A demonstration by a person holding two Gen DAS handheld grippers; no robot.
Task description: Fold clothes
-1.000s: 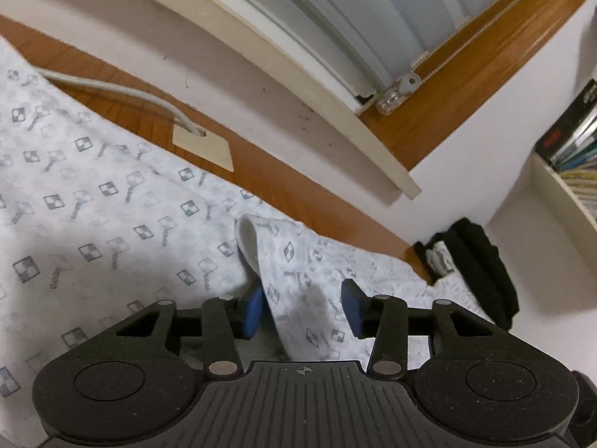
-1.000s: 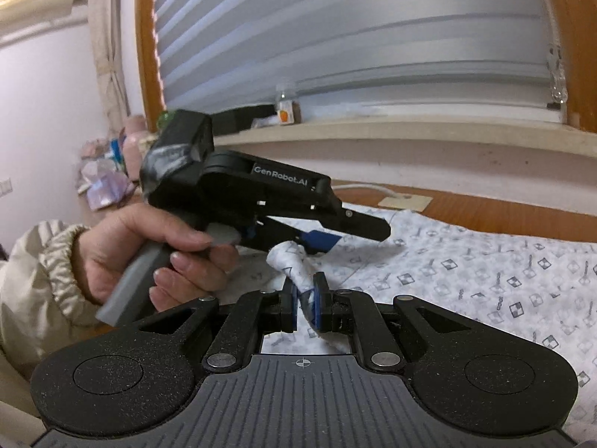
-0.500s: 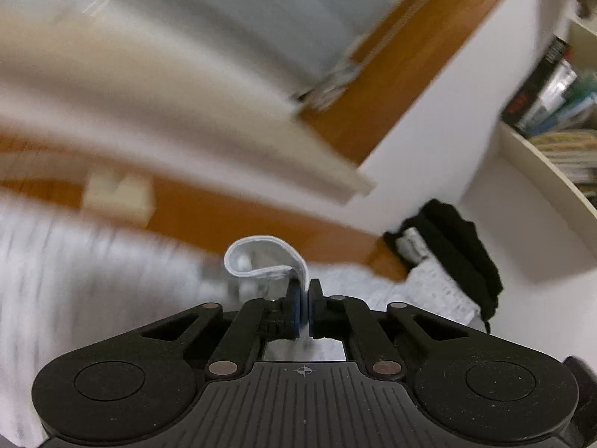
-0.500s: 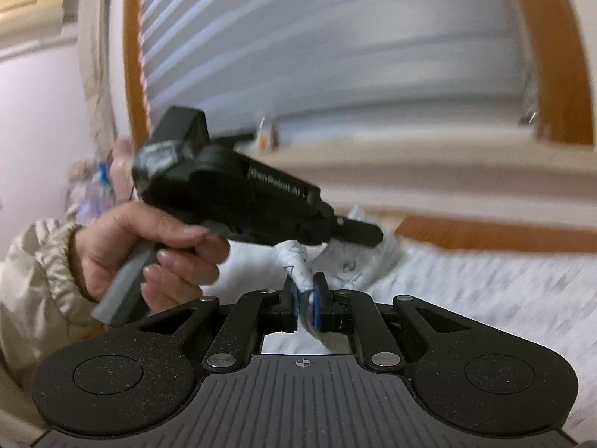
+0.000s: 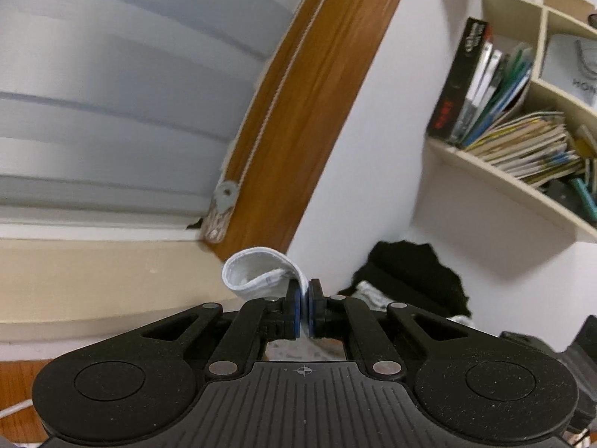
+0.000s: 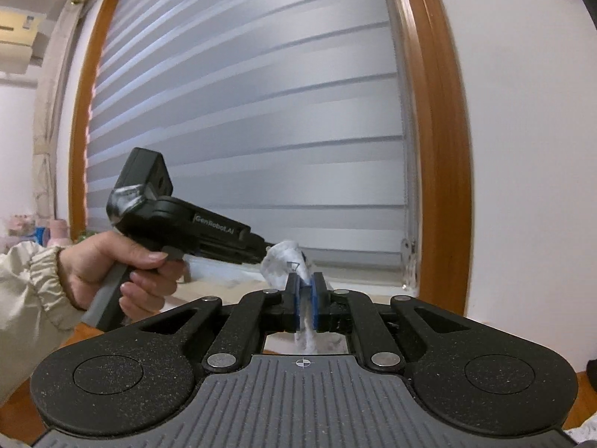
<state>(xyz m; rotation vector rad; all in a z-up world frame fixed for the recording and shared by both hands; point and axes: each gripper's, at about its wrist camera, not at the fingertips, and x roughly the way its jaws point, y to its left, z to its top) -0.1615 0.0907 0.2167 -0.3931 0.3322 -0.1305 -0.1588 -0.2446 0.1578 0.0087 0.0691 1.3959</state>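
Observation:
The white garment with a small dark print is held up in the air by both grippers. In the left wrist view my left gripper is shut on a curled hem of the garment. In the right wrist view my right gripper has a bunched corner of the garment between its pads, and its jaws are closing tighter on it. The left gripper, held by a hand in a cream sleeve, grips the same bunch just to the left. The rest of the cloth hangs below, out of sight.
A window blind in a wooden frame fills the background, with a beige sill below it. At the right, a wall shelf holds books, and a pile of black clothing lies in the corner.
The left gripper closed on the garment's hem. Both grippers rose with the cloth, so the table and spread fabric dropped out of view and the window now fills both views.

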